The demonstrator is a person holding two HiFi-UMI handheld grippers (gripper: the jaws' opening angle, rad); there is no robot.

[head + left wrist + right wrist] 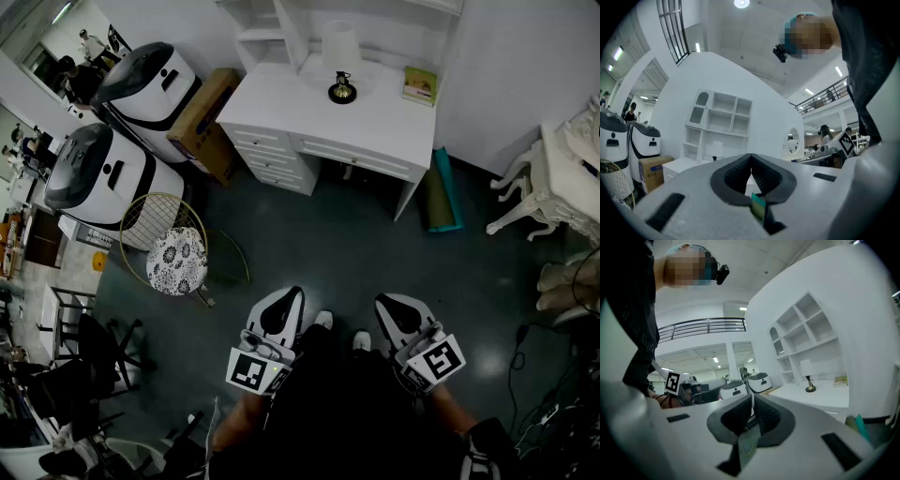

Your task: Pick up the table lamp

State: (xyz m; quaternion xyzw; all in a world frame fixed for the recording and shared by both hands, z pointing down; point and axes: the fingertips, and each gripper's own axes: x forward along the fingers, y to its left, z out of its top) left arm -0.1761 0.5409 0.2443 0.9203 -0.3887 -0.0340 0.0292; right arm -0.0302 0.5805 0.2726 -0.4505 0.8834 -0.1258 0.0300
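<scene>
Approach stage, nothing grabbed yet

Spotted the table lamp (341, 64) top center of the head view on the white desk (380, 127), well apart from both tools. Got left tool (289, 294) and right tool (385, 302) pinched closed, empty, down low. Probably need to step closer and open one.

The left gripper (750, 157) has its jaws closed tip to tip, with nothing between them. Beyond it a white table (680, 163) carries the table lamp (715, 149) below a white shelf unit (719, 119). A cardboard box (651, 171) stands just left of the table.
</scene>
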